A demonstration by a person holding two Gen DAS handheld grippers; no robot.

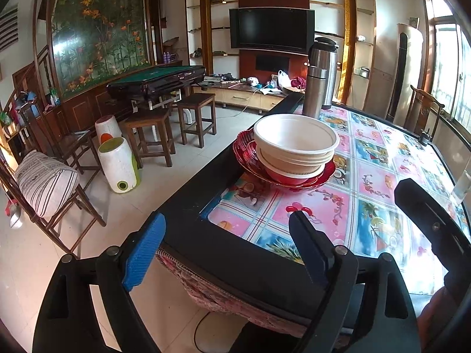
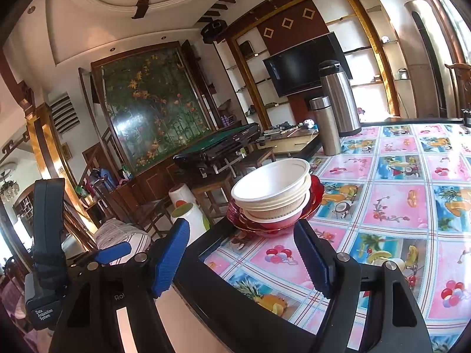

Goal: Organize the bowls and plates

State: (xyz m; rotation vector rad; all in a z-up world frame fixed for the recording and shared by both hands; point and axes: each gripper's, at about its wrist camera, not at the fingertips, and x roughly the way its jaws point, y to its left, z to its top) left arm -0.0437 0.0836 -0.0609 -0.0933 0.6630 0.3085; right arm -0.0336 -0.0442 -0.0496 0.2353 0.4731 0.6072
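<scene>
My left gripper [image 1: 226, 253] and right gripper [image 2: 241, 260] both hang spread and empty, short of the table's [image 1: 188, 223] corner. The white bowls [image 1: 295, 141] sit nested on red plates [image 1: 326, 176] near its edge. They look light, slick and tippy, so I'd pinch a rim.

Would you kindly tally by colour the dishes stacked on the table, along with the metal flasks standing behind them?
White bowls: at least 2 nested; the exact count is hard to tell
Red bowl: 1
Red plates: at least 1; layers unclear
Steel flasks: 2, the tall one and the slim one
Total: at least 6
</scene>
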